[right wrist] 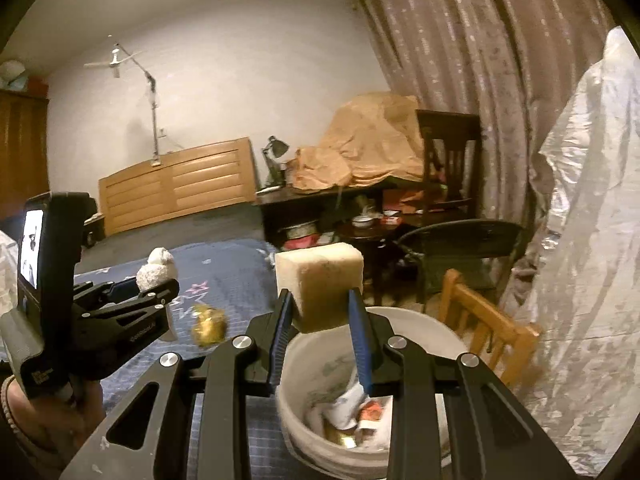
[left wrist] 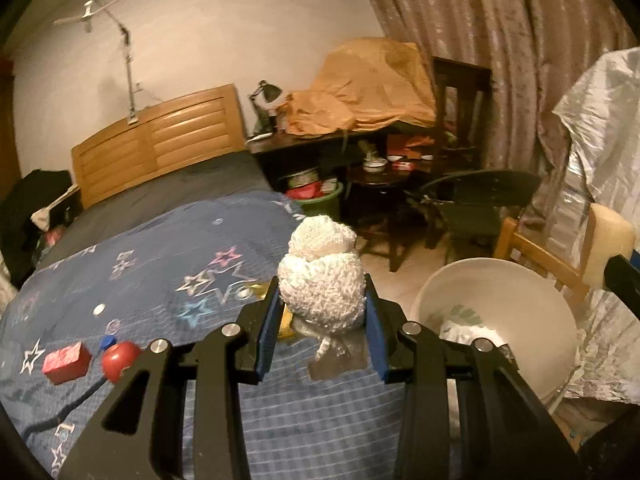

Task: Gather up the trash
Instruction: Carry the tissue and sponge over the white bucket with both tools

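My left gripper (left wrist: 322,300) is shut on a white crumpled wad of textured paper (left wrist: 322,276) and holds it above the edge of the blue star-patterned bed (left wrist: 160,280). The wad also shows in the right wrist view (right wrist: 157,269), with the left gripper (right wrist: 154,292) at the left. My right gripper (right wrist: 320,312) is shut on a tan sponge block (right wrist: 320,284) and holds it over the white trash bucket (right wrist: 420,332), which holds several wrappers. The bucket (left wrist: 460,284) stands beside the bed. The sponge (left wrist: 610,236) shows at the right edge of the left wrist view.
On the bed lie a red box (left wrist: 66,362), a red ball (left wrist: 120,360), a blue cap (left wrist: 107,342) and a gold wrapper (right wrist: 208,326). A wooden chair (right wrist: 484,328), a dark chair (right wrist: 460,248), a cluttered desk (right wrist: 340,196) and plastic sheeting (right wrist: 580,280) surround the bucket.
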A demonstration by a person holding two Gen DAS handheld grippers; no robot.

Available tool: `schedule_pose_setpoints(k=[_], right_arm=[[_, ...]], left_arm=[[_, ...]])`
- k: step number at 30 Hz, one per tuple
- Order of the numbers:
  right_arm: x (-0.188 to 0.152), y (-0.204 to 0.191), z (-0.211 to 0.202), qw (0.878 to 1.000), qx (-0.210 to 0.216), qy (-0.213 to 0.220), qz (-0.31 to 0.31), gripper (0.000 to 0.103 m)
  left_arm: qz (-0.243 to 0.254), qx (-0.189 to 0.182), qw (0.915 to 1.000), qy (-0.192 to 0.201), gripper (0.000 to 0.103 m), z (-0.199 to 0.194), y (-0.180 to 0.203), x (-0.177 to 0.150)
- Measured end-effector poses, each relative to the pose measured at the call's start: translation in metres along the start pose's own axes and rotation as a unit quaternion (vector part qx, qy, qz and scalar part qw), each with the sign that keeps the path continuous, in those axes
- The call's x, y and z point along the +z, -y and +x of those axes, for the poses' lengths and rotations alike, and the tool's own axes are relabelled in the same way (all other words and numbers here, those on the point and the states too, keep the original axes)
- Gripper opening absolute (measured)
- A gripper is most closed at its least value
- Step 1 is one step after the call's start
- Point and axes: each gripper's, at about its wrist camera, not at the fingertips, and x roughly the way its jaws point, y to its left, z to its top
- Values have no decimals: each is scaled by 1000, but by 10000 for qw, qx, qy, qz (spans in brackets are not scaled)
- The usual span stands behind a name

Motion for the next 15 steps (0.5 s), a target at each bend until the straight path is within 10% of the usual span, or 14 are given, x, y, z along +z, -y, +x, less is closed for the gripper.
schedule_pose_setpoints(k=[15], right_arm=[[-1,76,15,9981,-595,-71,135,30]], left_arm=[[525,-606,9965,-231,36,39,75,8]])
